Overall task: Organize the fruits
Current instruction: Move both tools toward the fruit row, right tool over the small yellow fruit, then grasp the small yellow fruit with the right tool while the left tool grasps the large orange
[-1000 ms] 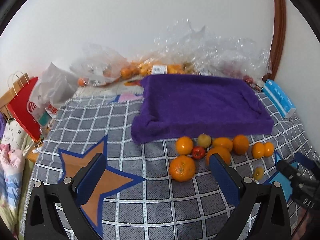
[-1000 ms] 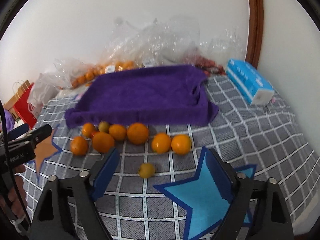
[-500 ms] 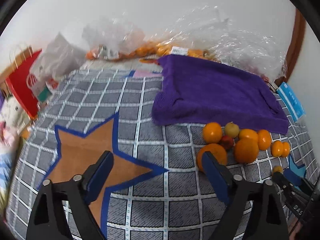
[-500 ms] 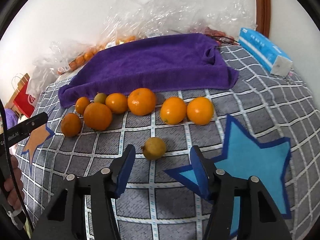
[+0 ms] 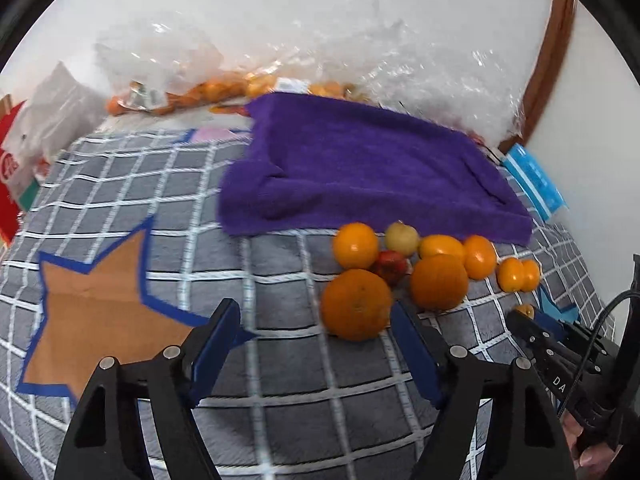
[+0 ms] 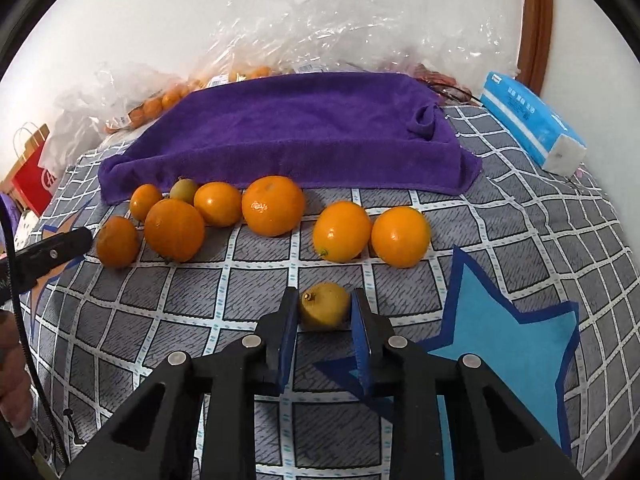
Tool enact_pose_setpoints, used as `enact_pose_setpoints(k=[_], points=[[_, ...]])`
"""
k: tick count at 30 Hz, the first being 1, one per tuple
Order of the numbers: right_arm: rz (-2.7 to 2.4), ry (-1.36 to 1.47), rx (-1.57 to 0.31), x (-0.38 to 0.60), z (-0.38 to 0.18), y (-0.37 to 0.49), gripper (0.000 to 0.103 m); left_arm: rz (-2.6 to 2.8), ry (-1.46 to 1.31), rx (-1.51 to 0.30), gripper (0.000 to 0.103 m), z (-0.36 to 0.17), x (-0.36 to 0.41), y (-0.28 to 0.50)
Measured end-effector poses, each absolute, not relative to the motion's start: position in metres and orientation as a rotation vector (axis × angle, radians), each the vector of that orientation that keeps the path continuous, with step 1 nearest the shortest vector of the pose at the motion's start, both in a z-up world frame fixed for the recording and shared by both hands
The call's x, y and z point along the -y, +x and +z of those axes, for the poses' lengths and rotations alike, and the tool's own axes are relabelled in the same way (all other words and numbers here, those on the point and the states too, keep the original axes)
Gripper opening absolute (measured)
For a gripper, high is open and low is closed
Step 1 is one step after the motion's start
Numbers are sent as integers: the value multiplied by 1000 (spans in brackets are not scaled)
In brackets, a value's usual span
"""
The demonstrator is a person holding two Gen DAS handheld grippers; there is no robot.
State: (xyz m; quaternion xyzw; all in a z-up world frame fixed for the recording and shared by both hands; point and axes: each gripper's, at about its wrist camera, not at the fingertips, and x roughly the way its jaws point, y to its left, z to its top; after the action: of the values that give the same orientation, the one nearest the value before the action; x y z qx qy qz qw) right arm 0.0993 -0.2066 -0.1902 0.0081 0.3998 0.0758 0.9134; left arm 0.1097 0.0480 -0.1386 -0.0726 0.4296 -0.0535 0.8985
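Note:
Several oranges lie in a row on the checked cloth before a purple towel (image 6: 304,136). A small yellow fruit (image 6: 325,306) sits apart in front of them, and my right gripper (image 6: 325,312) has closed its fingers onto both sides of it, on the cloth. My left gripper (image 5: 316,340) is open and empty, with a large orange (image 5: 356,304) just ahead of its right finger. A small red fruit (image 5: 391,266) and a pale yellow fruit (image 5: 401,237) sit among the oranges. The towel also shows in the left wrist view (image 5: 360,168).
A brown star patch (image 5: 100,304) lies at the left and a blue star patch (image 6: 504,336) at the right. Plastic bags of fruit (image 6: 168,100) line the wall. A blue tissue pack (image 6: 532,132) lies at the right, a red bag (image 6: 32,176) at the left.
My right gripper moved forward and closed its fingers around the small yellow fruit. My left gripper moved closer to the large orange at the left end of the row.

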Motion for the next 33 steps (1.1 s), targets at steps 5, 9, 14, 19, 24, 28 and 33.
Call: enact_pose_setpoints(k=[5, 9, 14, 19, 24, 28, 33], points=[[160, 5, -815, 205, -192, 99, 26, -116, -102, -908, 73, -151, -32, 121], [173, 35, -812, 209, -192, 99, 26, -90, -64, -886, 65, -155, -25, 122], [212, 110, -810, 219, -193, 100, 26, -86, -48, -886, 65, -156, -23, 124], [227, 142, -807, 223, -193, 101, 26, -88, -50, -887, 65, -157, -22, 126], [210, 87, -805, 216, -192, 99, 26, -98, -42, -883, 56, -157, -20, 125], [230, 83, -797, 216, -191, 98, 26, -182, -175, -854, 41, -155, -36, 120], [211, 75, -768, 216, -187, 92, 26, -189, -242, -837, 40, -155, -43, 118]])
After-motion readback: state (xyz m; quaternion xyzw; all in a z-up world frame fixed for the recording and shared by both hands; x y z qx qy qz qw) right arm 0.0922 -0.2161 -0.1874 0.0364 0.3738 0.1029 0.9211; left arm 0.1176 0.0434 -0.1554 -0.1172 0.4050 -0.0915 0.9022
